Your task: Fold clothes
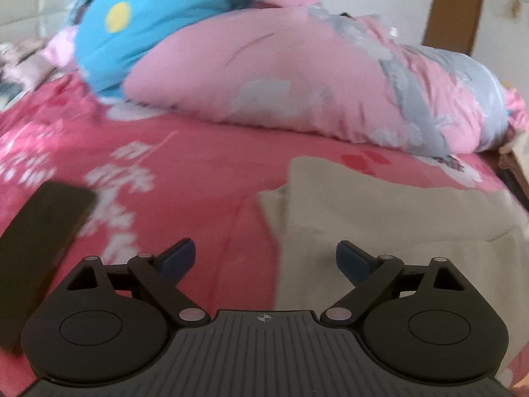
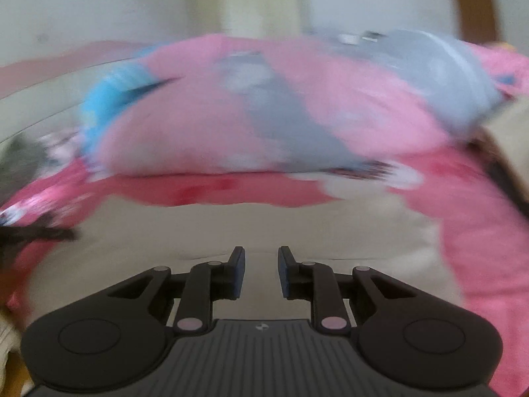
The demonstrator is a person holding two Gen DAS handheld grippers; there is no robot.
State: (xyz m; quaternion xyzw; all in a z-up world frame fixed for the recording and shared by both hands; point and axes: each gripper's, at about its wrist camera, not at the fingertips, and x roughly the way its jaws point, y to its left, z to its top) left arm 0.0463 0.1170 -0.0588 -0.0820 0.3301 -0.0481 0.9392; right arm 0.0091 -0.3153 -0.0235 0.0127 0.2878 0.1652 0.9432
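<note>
A beige garment (image 1: 380, 218) lies flat on the pink floral bed sheet (image 1: 185, 152). My left gripper (image 1: 264, 248) hovers over the garment's left edge, its jaws wide open and nothing between them. In the blurred right wrist view the same beige garment (image 2: 198, 231) fills the middle. My right gripper (image 2: 262, 254) hangs above it with its blue-padded fingers (image 2: 238, 274) a narrow gap apart. Only the cloth below shows through that gap, and nothing is pinched.
A rolled pink and grey quilt (image 1: 297, 76) and a blue cushion with a yellow dot (image 1: 132, 29) lie across the far side of the bed. A flat black object (image 1: 43, 244) rests on the sheet at the left. The bed's edge drops off at the right (image 1: 509, 178).
</note>
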